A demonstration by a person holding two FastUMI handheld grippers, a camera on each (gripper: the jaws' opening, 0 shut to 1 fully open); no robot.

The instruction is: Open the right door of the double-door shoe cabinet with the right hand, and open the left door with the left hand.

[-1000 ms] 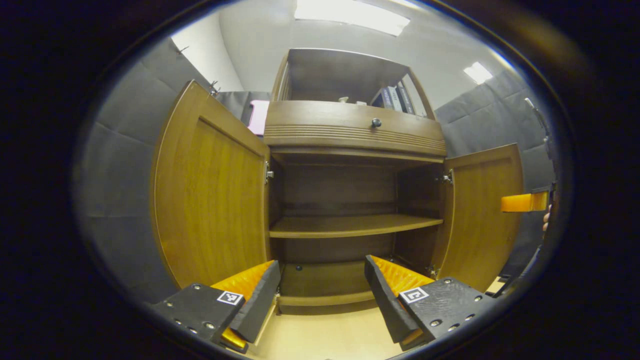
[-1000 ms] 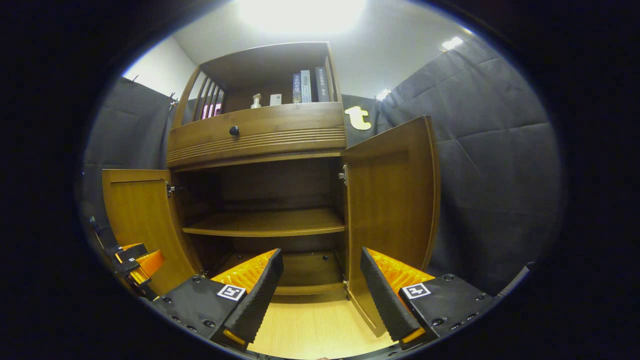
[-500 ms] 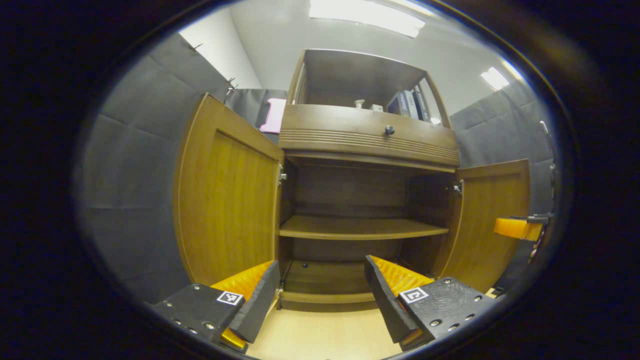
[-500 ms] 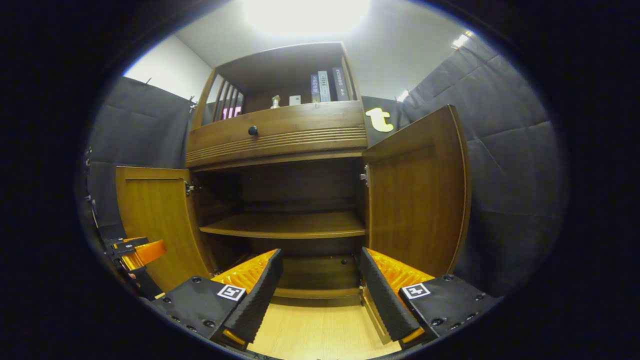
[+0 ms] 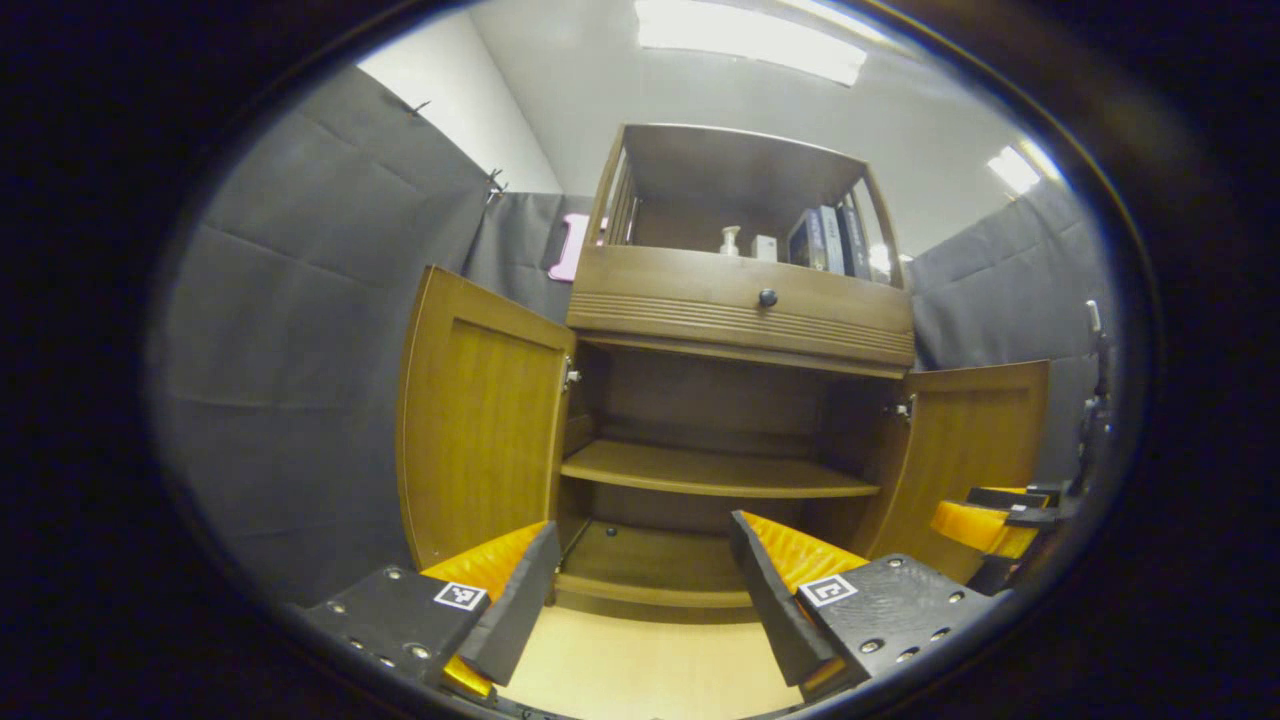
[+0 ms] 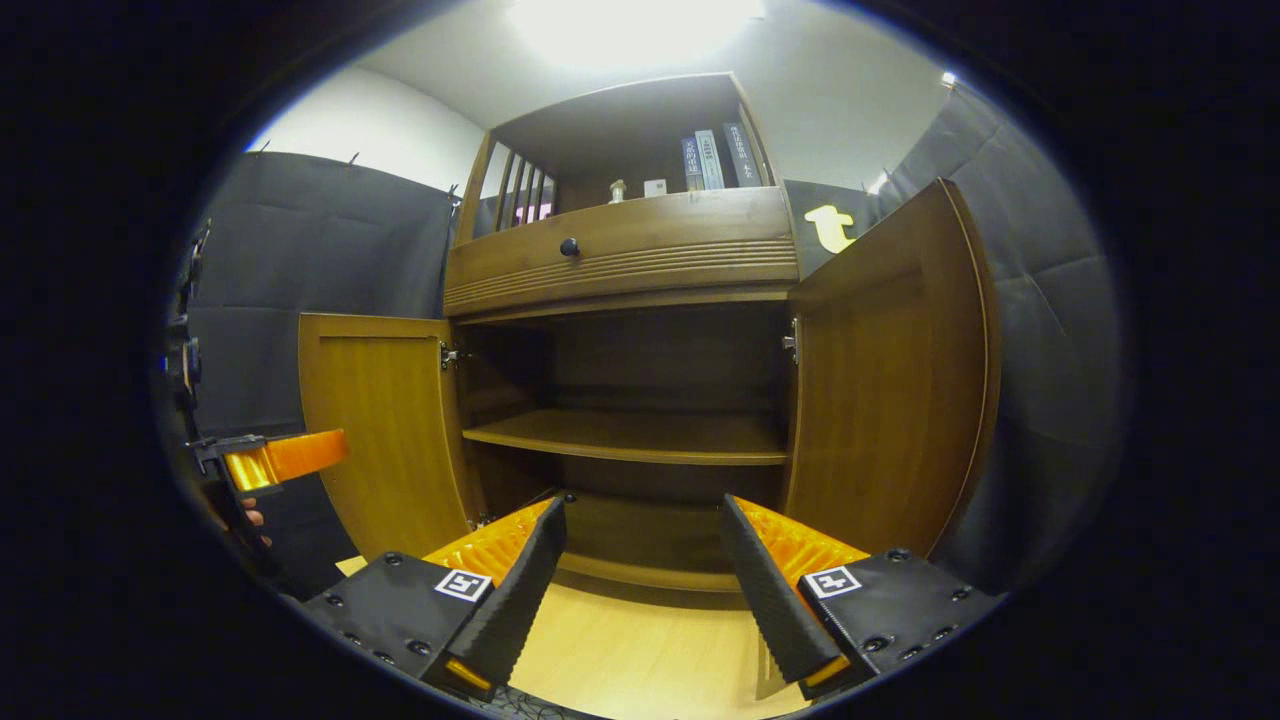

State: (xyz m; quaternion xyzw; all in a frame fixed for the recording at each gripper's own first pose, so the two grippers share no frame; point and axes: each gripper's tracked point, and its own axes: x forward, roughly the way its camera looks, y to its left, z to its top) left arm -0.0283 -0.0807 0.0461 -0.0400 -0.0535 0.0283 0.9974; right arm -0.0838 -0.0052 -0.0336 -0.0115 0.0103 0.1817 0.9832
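**Both cabinet doors stand open, both grippers empty**

Left gripper view: the left gripper point(image 5: 640, 590) is in front of the shoe cabinet point(image 5: 740, 310), jaws spread wide with nothing between them, above the pale wooden floor point(image 5: 640, 670). The left door point(image 5: 480, 420) is swung out toward the camera, and the right door point(image 5: 965, 450) is swung out on the far side. Between them lies the dark interior with one shelf point(image 5: 715, 470) across it. Above the doors is a drawer with a round black knob point(image 5: 767, 297), and on the open top shelf stand some books point(image 5: 825, 238) and a small bottle point(image 5: 731, 240). The right gripper point(image 5: 985, 515) shows near the lower edge of the right door; I cannot tell whether it touches the door.

Right gripper view: the right gripper point(image 6: 640, 585) is also wide open and holds nothing. The right door point(image 6: 895, 380) stands open just beside it, the left door point(image 6: 385, 430) is open farther off, and the left gripper point(image 6: 275, 460) is in front of that door.
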